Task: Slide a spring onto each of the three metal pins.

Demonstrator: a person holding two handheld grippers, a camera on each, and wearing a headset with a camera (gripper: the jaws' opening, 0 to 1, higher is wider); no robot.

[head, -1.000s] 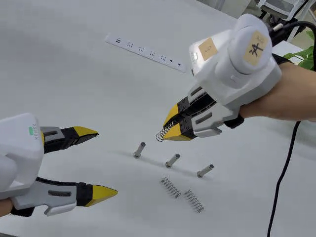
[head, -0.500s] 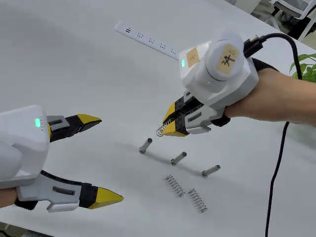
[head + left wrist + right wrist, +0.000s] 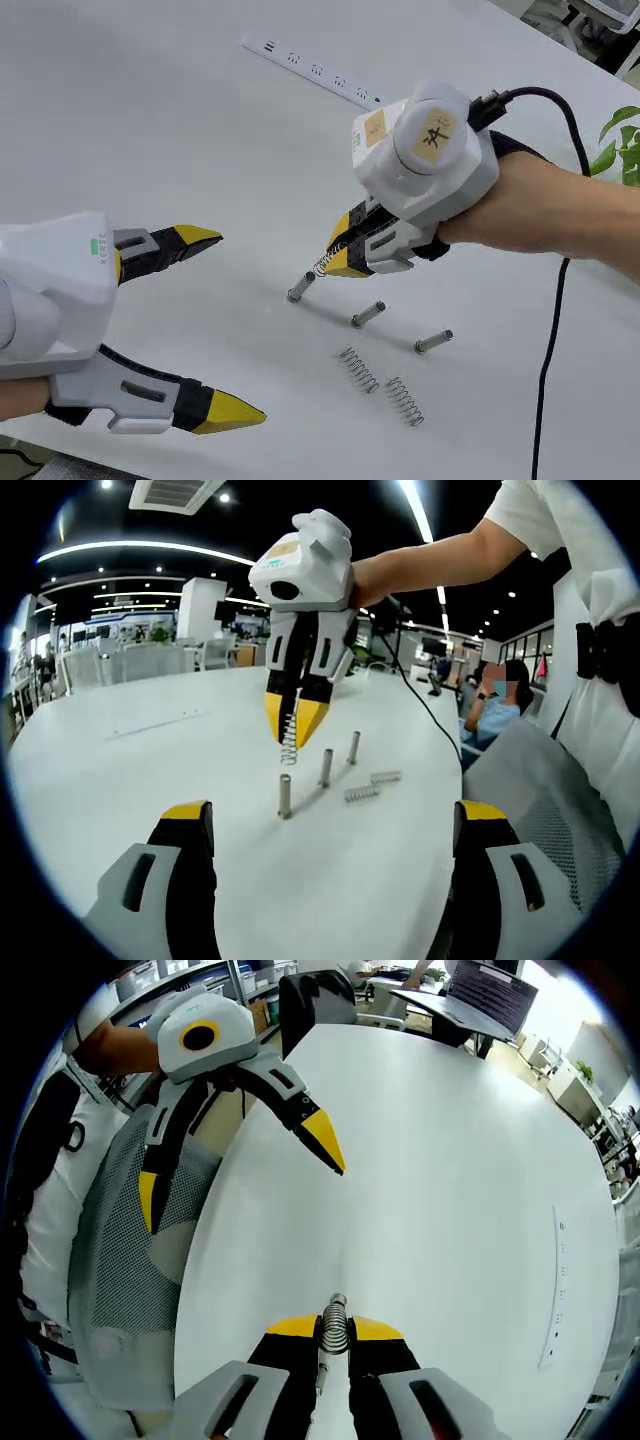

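The right gripper (image 3: 335,262) comes in from the right of the head view on a bare forearm (image 3: 560,215). It is pitched steeply down toward the bench (image 3: 150,130), yellow tips lowest. Its jaws are clamped on a spring (image 3: 322,264), which sticks out past the tips and slants down to the left. In the right gripper view the spring (image 3: 335,1320) sits squeezed between the two yellow tips of the right gripper (image 3: 335,1328).

The spring's free end hangs just above the top of the left-hand pin (image 3: 299,287), nearly in line with it. In the left gripper view the spring (image 3: 289,740) hangs from the right gripper (image 3: 297,715) directly over that pin (image 3: 285,795); whether they touch I cannot tell. The middle pin (image 3: 367,314) and the third pin (image 3: 433,342) stand upright in a row to its right, both bare. Two loose springs (image 3: 352,369) lie flat on the bench just in front of that row.

The left gripper (image 3: 238,326) is held low at the left, roughly level, pointing toward the pins and well apart from them, with its jaws spread wide and nothing between them.

A power strip (image 3: 318,72) lies at the far side of the bench, and a black cable (image 3: 550,330) trails down the right.
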